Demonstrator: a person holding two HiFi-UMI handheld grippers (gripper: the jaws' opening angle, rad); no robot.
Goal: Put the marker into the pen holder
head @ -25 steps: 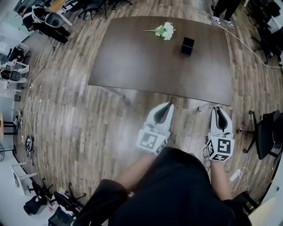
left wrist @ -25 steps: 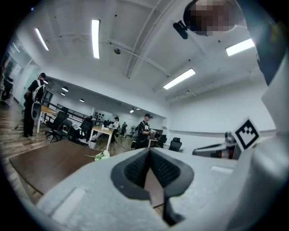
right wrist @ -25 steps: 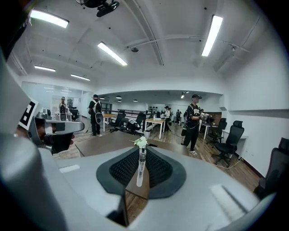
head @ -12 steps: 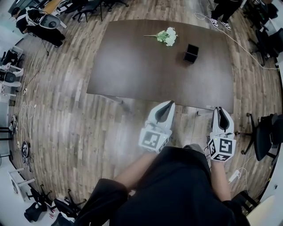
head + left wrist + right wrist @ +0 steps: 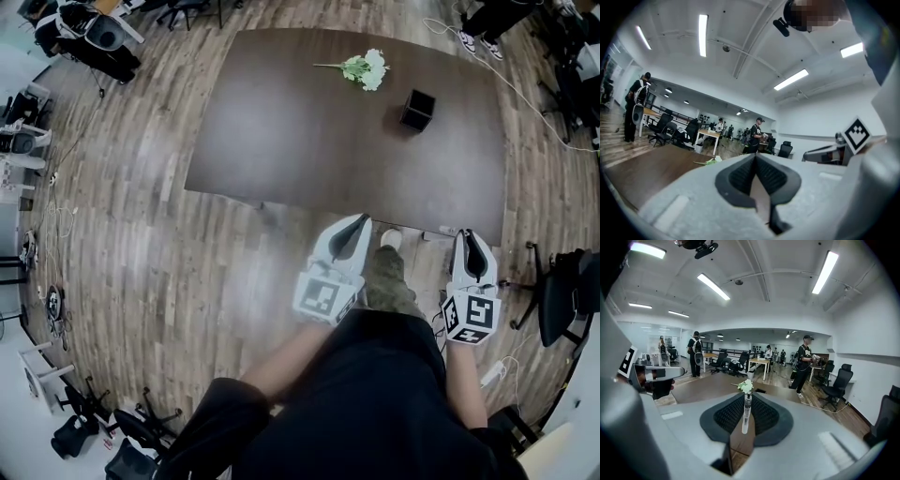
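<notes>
While the right gripper is pinching the marker and the left gripper is hanging closed, empty, the pen holder is waiting upper right on the table, well apart; any tilt is probably risking a rim strike.

Dark brown rectangular counter; black square pen holder; white-and-green flower; white marker between black ribbed fingers; brown plank floor.

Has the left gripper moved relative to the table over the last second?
Yes. The left gripper has advanced toward the table: a gap separated its tips from the near edge before; now they overlap it.
</notes>
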